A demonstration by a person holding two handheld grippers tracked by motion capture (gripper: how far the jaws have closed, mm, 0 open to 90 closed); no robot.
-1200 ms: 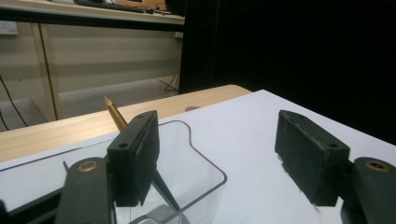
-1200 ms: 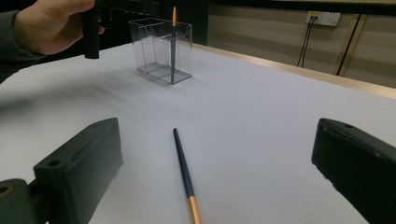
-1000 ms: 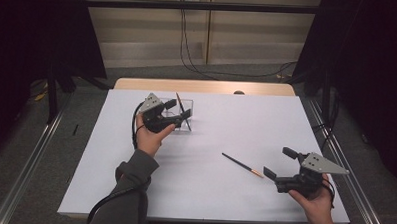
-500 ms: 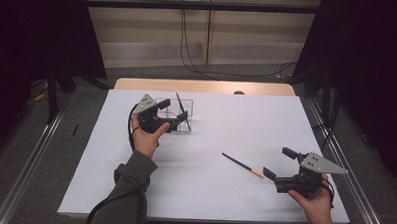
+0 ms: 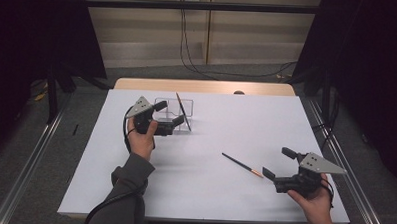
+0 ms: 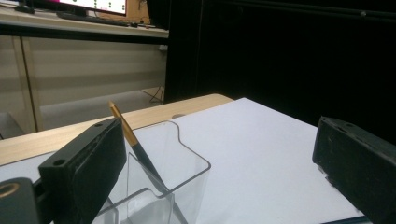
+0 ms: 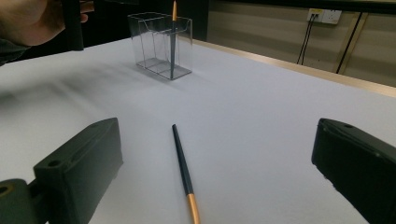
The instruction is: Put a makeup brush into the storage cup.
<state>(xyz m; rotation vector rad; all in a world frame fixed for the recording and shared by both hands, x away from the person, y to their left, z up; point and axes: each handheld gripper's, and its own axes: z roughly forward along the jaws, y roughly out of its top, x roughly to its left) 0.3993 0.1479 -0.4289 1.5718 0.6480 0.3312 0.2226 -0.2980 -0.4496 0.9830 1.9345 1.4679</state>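
Black jaws of the left gripper have just opened, freeing the pen in the holder.

The white table is evenly lit from above and the room around it falls to near black. Soft, faint shadows lie under the hand and holder. In both gripper views the near jaws are blurred, with slight bending at the edges.
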